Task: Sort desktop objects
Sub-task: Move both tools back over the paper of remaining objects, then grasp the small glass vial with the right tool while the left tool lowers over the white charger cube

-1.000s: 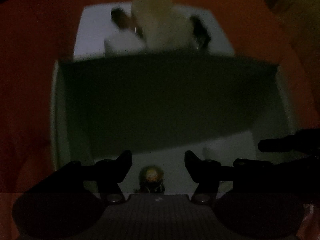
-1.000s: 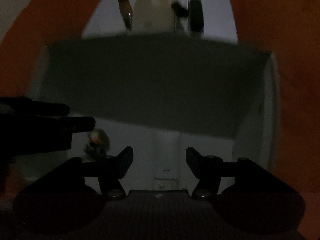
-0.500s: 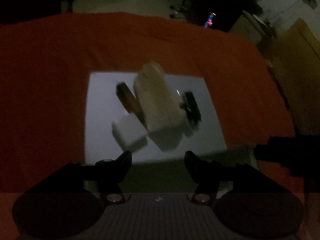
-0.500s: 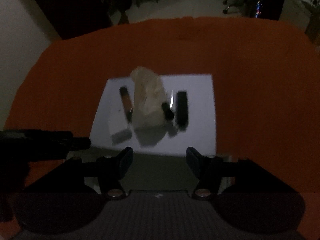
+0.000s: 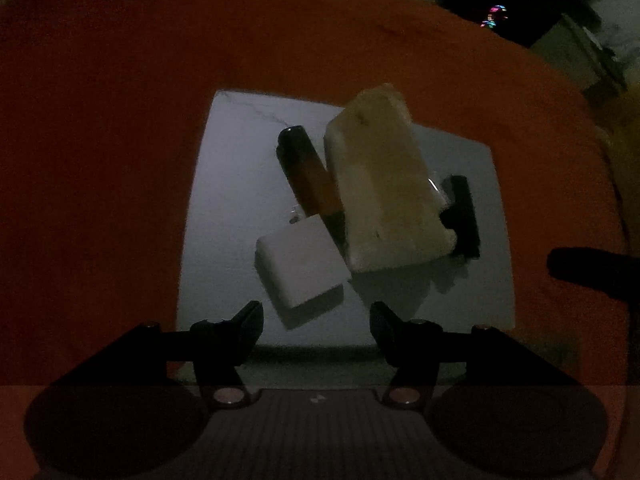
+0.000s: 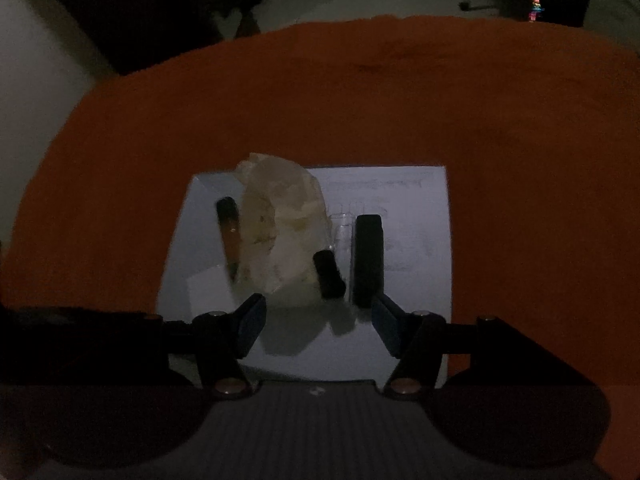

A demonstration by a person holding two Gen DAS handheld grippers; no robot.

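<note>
A white paper sheet [image 5: 224, 208] lies on the orange cloth and carries the objects. On it are a pale yellowish packet [image 5: 380, 184], a brown tube [image 5: 308, 172] with a dark cap, a white square block [image 5: 300, 272] and a black bar [image 5: 464, 208]. The right wrist view also shows the packet [image 6: 280, 224], the brown tube [image 6: 230, 232], a short black cylinder [image 6: 328, 274] and the black bar [image 6: 368, 256]. My left gripper [image 5: 316, 320] hangs open just before the white block, holding nothing. My right gripper [image 6: 318, 312] is open in front of the packet and the cylinder, touching neither.
The orange cloth [image 6: 400, 100] covers the table out to its far edge, with dim floor and dark furniture beyond. A grey box rim [image 5: 320, 360] shows just under the left fingers. The other gripper appears as a dark shape at the right edge [image 5: 592, 268].
Both grippers have left the inside of the white box and moved out over the paper sheet. The objects on the sheet now look closer and sharper. Both jaws stayed open.
</note>
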